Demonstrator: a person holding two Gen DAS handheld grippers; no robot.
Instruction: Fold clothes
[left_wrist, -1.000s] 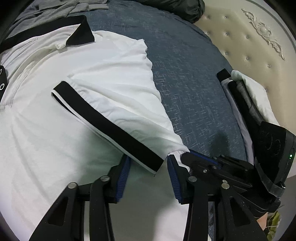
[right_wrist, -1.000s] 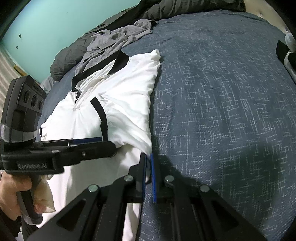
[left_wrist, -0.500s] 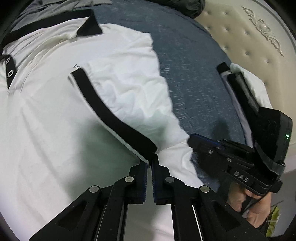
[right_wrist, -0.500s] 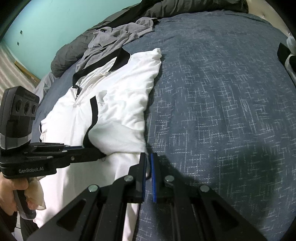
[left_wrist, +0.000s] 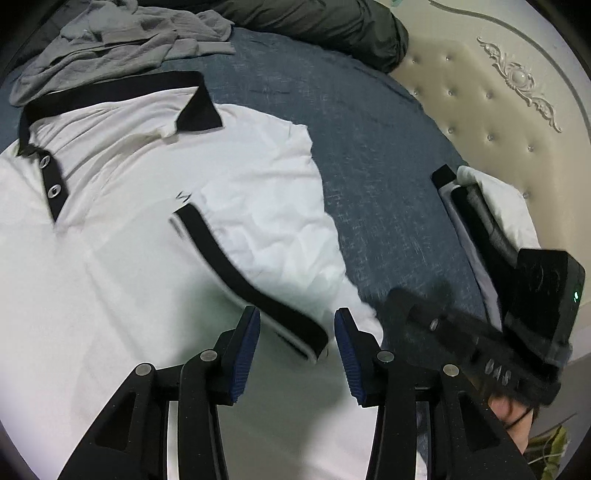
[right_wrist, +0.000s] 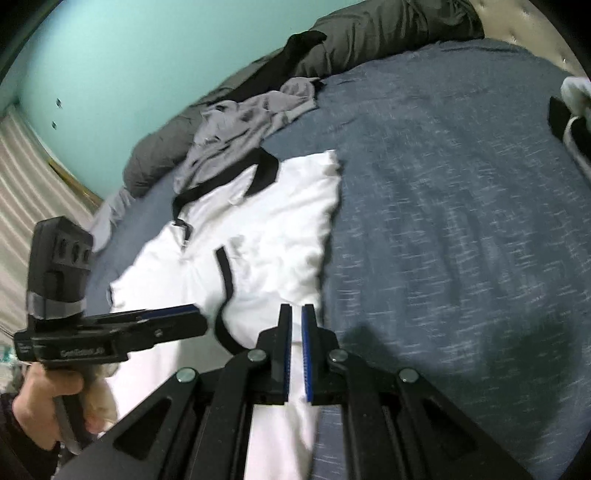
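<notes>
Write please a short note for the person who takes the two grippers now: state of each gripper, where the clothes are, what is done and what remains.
Left gripper: jaws opening, the black sleeve cuff lies between them, not pinched.
Right gripper: shut at the white polo shirt edge; whether it pinches cloth is unclear.
Shirt lies face up on the blue bed cover, sleeve folded in.
Grey garment waits unfolded beyond the collar.
Left: remaining shirt folds.

One white short-sleeved polo shirt with black collar and cuffs lies on the bed, and one crumpled grey garment beyond it. One stack of folded black, white and grey clothes sits by the headboard. Two black tools with blue pads are in view, the left tool and the right tool.
</notes>
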